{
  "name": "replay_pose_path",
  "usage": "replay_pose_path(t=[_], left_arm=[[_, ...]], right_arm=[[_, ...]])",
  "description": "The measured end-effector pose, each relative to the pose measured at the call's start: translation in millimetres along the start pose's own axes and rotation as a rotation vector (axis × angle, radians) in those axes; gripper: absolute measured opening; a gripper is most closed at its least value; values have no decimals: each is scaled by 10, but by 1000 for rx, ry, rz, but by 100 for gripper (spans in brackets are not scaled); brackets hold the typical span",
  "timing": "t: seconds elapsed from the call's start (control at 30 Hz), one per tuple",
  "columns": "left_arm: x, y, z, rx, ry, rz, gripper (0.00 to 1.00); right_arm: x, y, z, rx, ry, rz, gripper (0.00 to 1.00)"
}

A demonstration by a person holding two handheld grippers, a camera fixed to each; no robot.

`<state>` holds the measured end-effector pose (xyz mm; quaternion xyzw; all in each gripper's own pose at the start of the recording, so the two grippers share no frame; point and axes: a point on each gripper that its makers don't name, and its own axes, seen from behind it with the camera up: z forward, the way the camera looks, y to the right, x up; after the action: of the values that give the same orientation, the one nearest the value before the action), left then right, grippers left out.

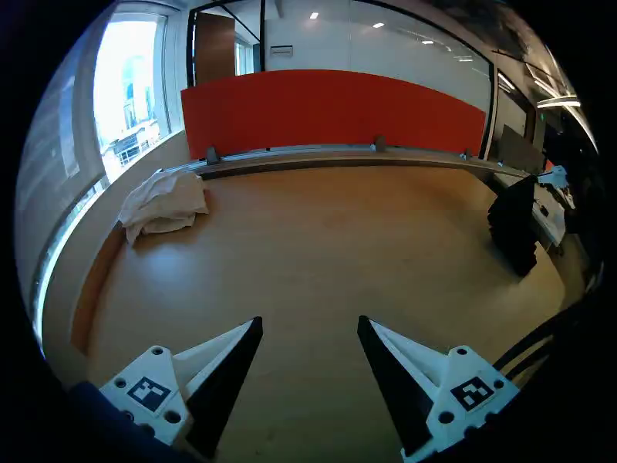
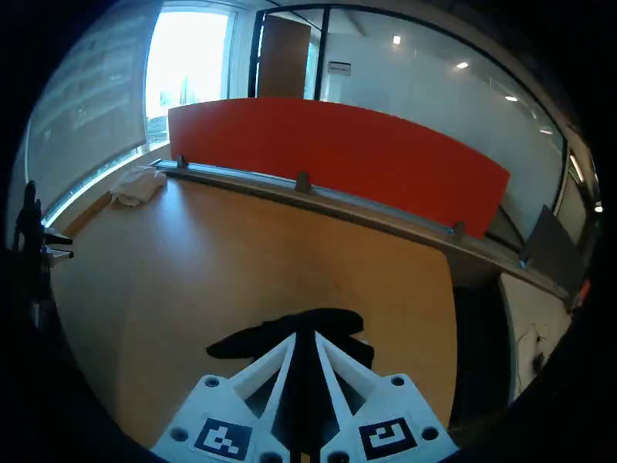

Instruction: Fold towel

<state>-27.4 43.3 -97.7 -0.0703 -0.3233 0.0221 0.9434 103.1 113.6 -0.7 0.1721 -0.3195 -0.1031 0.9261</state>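
Observation:
A black towel (image 2: 297, 336) lies bunched on the wooden table (image 2: 231, 262) right at my right gripper (image 2: 305, 339), which is shut on its near part. In the left gripper view the same black towel (image 1: 515, 224) stands up as a dark heap at the table's right side. My left gripper (image 1: 308, 324) hovers open over bare wood, with nothing between its fingers. A crumpled white towel (image 1: 162, 202) rests at the table's far left corner, well away from both grippers, and it also appears small as the white towel (image 2: 137, 185) in the right gripper view.
An orange divider panel (image 1: 332, 108) with a metal rail (image 1: 339, 158) runs along the table's back edge. A bright window (image 1: 127, 92) is on the left. The table's right edge (image 2: 451, 339) drops off beside the black towel.

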Motion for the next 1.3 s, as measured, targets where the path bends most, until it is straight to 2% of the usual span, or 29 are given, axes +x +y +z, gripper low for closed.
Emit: replay_pose_path(t=[0.87, 1.1, 1.3], left_arm=[[-51, -116, -34, -1, 0, -2, 91], [-65, -145, -54, 1, -2, 2, 92], [-79, -146, -74, 0, -5, 8, 91]], right_arm=[[-23, -162, 47, -2, -10, -2, 2], [-191, -151, 13, -16, -33, -2, 2], [-427, -143, -27, -31, -57, 22, 2]])
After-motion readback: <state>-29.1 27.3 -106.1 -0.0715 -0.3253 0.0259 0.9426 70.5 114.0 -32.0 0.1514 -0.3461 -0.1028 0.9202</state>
